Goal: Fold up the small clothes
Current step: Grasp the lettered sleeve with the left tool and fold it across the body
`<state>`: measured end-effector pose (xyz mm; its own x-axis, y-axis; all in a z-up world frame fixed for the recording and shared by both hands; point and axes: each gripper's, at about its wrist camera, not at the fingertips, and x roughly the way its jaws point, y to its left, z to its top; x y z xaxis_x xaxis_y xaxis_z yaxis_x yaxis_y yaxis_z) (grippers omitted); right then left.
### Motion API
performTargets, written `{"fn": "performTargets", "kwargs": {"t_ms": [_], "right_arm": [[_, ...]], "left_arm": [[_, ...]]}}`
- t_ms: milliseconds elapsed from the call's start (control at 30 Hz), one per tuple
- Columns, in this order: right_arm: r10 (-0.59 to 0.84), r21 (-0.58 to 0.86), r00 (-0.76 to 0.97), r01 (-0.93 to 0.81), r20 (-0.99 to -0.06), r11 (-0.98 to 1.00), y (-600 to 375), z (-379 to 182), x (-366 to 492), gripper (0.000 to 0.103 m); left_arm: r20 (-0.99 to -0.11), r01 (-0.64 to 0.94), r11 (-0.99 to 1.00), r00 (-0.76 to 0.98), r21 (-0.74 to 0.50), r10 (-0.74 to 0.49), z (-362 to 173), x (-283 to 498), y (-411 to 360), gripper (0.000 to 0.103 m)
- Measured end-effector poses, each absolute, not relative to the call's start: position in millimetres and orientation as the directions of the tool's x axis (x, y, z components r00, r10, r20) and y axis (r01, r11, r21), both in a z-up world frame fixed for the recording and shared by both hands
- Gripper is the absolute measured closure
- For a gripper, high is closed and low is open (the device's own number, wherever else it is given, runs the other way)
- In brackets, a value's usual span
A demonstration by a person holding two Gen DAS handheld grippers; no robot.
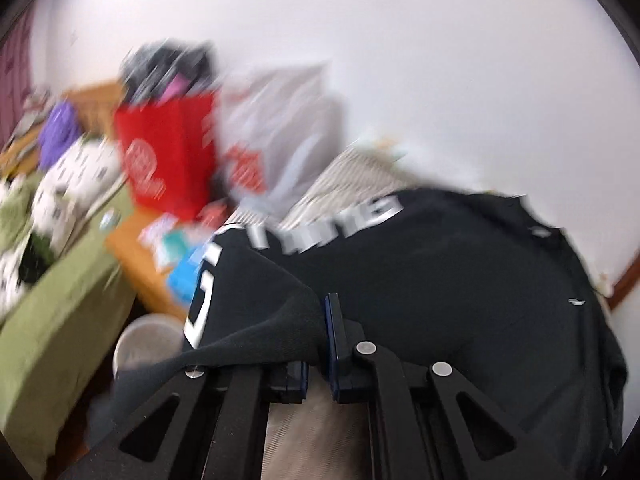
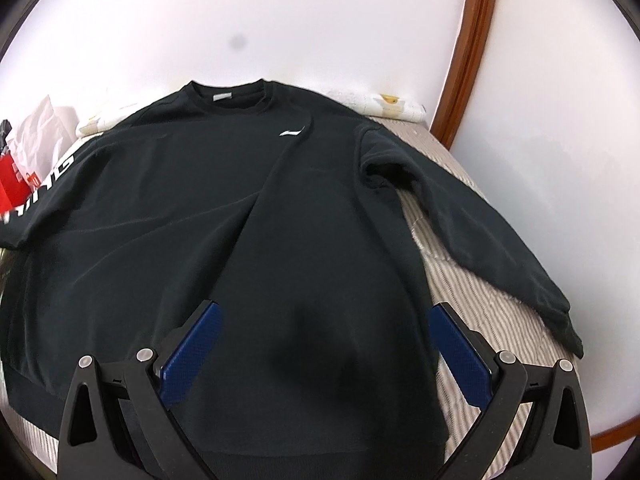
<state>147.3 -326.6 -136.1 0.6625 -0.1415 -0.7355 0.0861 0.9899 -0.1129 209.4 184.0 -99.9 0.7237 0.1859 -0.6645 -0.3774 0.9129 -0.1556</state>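
Though limp and light, black sweatshirt [image 2: 280, 216] sleeve bunches easily: left hand-held gripper [image 1: 324, 332] clenched on cuff, right hand-held gripper [image 2: 324, 356] released over hem; best gripped at edges

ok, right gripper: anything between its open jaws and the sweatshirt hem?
Nothing visible. The right gripper is open directly over the lower body of the black sweatshirt, with only cloth between its pads. The left gripper is already shut on the lettered sleeve, off to the side and clear of it.
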Motion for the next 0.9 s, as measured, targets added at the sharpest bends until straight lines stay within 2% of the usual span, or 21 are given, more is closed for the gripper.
{"fn": "performTargets", "kwargs": {"t_ms": [100, 300, 367, 467, 567, 667, 700, 733, 767, 800, 833, 900], "right_arm": [[-0.15, -0.122, 0.679, 0.09, -0.718, 0.989, -338, -133, 148, 0.0], [-0.159, -0.057, 0.691, 0.167, -0.705, 0.984, -377, -135, 140, 0.0], [-0.15, -0.032, 0.685, 0.181, -0.713, 0.983, -388, -140, 137, 0.0], [-0.196, -0.07, 0.675, 0.21, -0.711, 0.975, -401, -148, 129, 0.0], [-0.244, -0.118, 0.667, 0.229, -0.704, 0.966, -410, -154, 121, 0.0], [-0.243, -0.104, 0.659, 0.243, -0.711, 0.964, -423, -160, 115, 0.0], [-0.239, -0.097, 0.655, 0.246, -0.717, 0.965, -427, -163, 113, 0.0], [-0.239, -0.096, 0.651, 0.248, -0.72, 0.964, -430, -164, 111, 0.0], [-0.245, -0.102, 0.644, 0.251, -0.725, 0.962, -432, -166, 111, 0.0], [-0.251, -0.11, 0.641, 0.252, -0.725, 0.961, -432, -167, 111, 0.0], [-0.257, -0.118, 0.639, 0.252, -0.725, 0.96, -431, -167, 112, 0.0], [-0.258, -0.127, 0.644, 0.243, -0.72, 0.962, -426, -164, 116, 0.0]], "left_arm": [[-0.604, -0.237, 0.962, 0.789, -0.131, 0.112, -65, 230, 139, 0.096], [-0.561, -0.016, 0.999, 0.828, -0.047, -0.013, -37, 273, 33, 0.096], [-0.569, 0.06, 0.998, 0.821, -0.014, -0.057, -39, 285, -8, 0.096], [-0.595, 0.154, 0.988, 0.795, 0.009, -0.119, -52, 300, -59, 0.096], [-0.633, 0.209, 0.978, 0.76, 0.027, -0.145, -74, 309, -102, 0.096], [-0.68, 0.242, 0.969, 0.718, 0.042, -0.15, -98, 315, -130, 0.095], [-0.69, 0.251, 0.967, 0.707, 0.037, -0.157, -105, 318, -139, 0.089], [-0.702, 0.264, 0.964, 0.691, 0.025, -0.171, -111, 317, -143, 0.072], [-0.712, 0.273, 0.962, 0.679, 0.015, -0.181, -115, 316, -145, 0.06], [-0.716, 0.28, 0.96, 0.671, 0.004, -0.192, -118, 314, -147, 0.04], [-0.708, 0.285, 0.959, 0.676, -0.005, -0.205, -118, 308, -146, 0.034], [-0.692, 0.305, 0.952, 0.686, -0.006, -0.224, -112, 296, -145, 0.034]]}}
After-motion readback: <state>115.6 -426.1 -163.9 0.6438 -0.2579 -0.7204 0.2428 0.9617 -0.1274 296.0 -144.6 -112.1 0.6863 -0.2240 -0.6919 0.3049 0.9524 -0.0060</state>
